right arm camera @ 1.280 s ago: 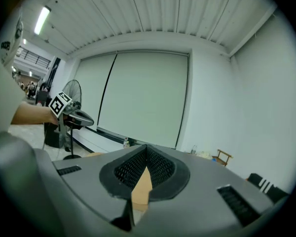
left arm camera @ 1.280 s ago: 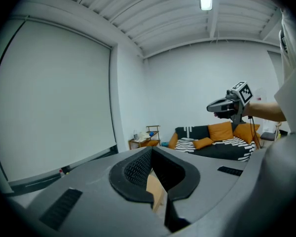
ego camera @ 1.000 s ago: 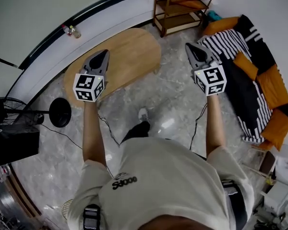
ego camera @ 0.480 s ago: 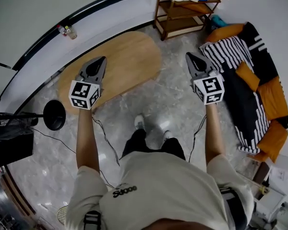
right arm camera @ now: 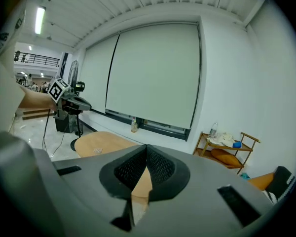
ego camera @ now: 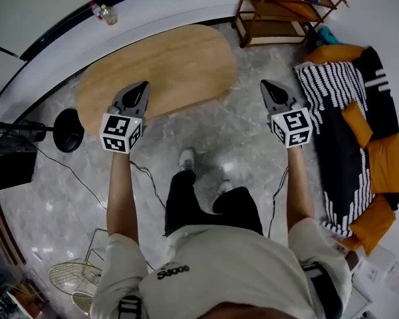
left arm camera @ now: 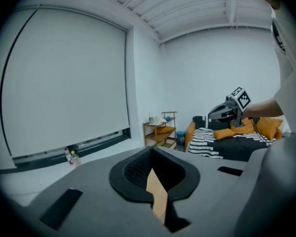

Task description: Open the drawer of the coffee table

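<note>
The coffee table is standing before you; you are holding the left gripper and right gripper toward it, jaws together, empty.

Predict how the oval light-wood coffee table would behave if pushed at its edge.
The oval light-wood coffee table looks stiff: its broad flat top would probably not flex. With so large a top, it is likely heavy to shift. On the glossy stone-look floor it might slide rather than tip, though its legs are hidden.
</note>
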`<state>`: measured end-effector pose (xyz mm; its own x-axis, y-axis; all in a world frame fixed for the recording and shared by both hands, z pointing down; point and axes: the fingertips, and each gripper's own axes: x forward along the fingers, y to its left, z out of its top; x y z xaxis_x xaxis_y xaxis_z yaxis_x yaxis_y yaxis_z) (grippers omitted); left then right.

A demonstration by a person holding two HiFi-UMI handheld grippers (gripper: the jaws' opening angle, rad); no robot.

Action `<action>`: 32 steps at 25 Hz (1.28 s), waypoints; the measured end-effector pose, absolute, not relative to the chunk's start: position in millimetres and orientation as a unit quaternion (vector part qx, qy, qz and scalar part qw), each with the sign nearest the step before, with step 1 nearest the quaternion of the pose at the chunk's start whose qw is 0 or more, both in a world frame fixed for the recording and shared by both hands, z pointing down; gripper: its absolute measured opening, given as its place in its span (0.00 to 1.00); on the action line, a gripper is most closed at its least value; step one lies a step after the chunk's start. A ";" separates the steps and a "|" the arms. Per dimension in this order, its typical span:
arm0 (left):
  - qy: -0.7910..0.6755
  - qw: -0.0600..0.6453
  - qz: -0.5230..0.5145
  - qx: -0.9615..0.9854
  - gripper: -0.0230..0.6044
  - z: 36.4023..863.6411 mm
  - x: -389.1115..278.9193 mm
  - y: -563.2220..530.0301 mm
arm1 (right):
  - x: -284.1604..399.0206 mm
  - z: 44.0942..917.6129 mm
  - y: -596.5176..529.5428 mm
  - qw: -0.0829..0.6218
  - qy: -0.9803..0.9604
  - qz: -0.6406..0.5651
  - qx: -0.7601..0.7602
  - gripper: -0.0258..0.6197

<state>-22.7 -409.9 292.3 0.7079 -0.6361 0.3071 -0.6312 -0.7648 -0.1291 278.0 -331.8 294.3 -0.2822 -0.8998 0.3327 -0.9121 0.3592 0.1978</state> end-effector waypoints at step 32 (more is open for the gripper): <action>0.458 -0.002 -0.145 -0.877 0.06 662.9 -102.1 -428.2 | 269.8 662.1 -424.4 0.202 -0.826 -0.031 0.525 0.05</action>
